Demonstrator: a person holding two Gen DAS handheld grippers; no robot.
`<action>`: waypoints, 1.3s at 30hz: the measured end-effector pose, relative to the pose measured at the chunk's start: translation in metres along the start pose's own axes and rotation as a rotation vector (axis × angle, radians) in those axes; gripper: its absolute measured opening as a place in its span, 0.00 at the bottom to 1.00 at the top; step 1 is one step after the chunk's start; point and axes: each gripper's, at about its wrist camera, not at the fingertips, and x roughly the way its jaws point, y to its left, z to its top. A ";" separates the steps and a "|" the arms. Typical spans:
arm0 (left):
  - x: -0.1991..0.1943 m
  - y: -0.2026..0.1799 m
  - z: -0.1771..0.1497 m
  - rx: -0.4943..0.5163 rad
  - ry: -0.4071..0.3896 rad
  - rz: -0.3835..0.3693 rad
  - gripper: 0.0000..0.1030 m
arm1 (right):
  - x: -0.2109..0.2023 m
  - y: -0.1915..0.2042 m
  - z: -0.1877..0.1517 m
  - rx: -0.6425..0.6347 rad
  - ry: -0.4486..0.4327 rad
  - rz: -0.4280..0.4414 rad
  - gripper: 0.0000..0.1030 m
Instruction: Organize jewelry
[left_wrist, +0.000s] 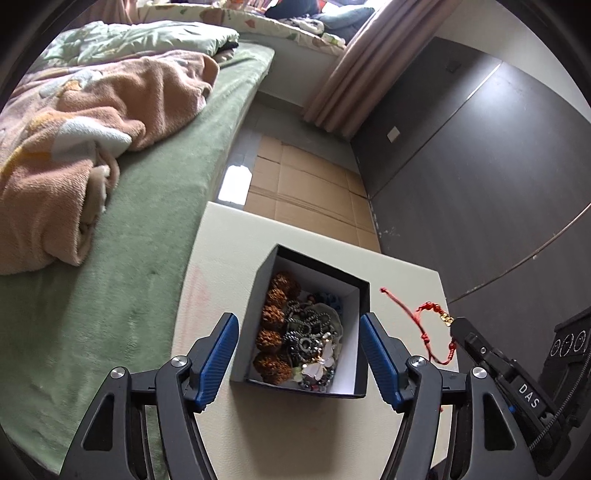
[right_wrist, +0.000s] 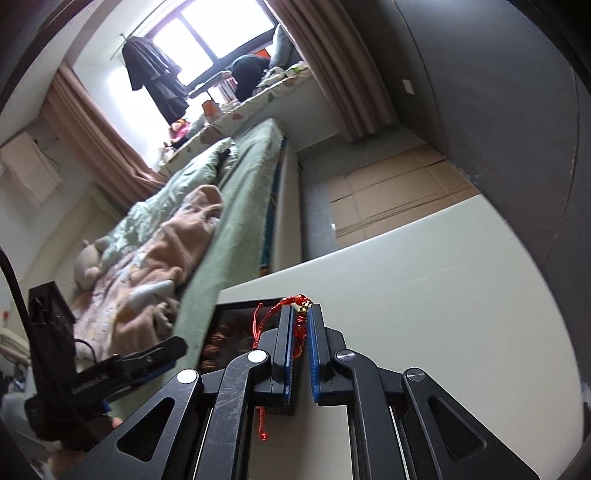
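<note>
A black jewelry box (left_wrist: 267, 284) with a white inside stands open on the cream table (left_wrist: 229, 243). It holds brown seed beads (left_wrist: 275, 332), dark chains and a butterfly piece (left_wrist: 319, 365). My left gripper (left_wrist: 299, 354) is open, its blue pads on either side of the box. My right gripper (right_wrist: 301, 314) is shut on a red string bracelet (right_wrist: 300, 325) with gold beads, held above the table just right of the box (right_wrist: 236, 332). The bracelet (left_wrist: 424, 332) hangs from the right gripper's tip (left_wrist: 460, 328) in the left wrist view.
A bed with a green sheet (left_wrist: 147, 240) and a pink blanket (left_wrist: 92, 129) lies left of the table. Cardboard (left_wrist: 306, 188) covers the floor beyond it. A dark wall (left_wrist: 480, 184) and a curtain (left_wrist: 354, 74) stand to the right.
</note>
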 end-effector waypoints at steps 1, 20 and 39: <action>-0.001 0.002 0.001 -0.002 -0.007 0.000 0.67 | 0.002 0.003 -0.001 0.003 0.003 0.014 0.08; -0.033 0.004 0.001 0.033 -0.122 0.030 0.90 | 0.027 0.024 -0.015 0.014 0.088 0.051 0.64; -0.057 -0.039 -0.042 0.257 -0.164 0.084 1.00 | -0.047 0.004 -0.031 -0.092 0.051 -0.045 1.00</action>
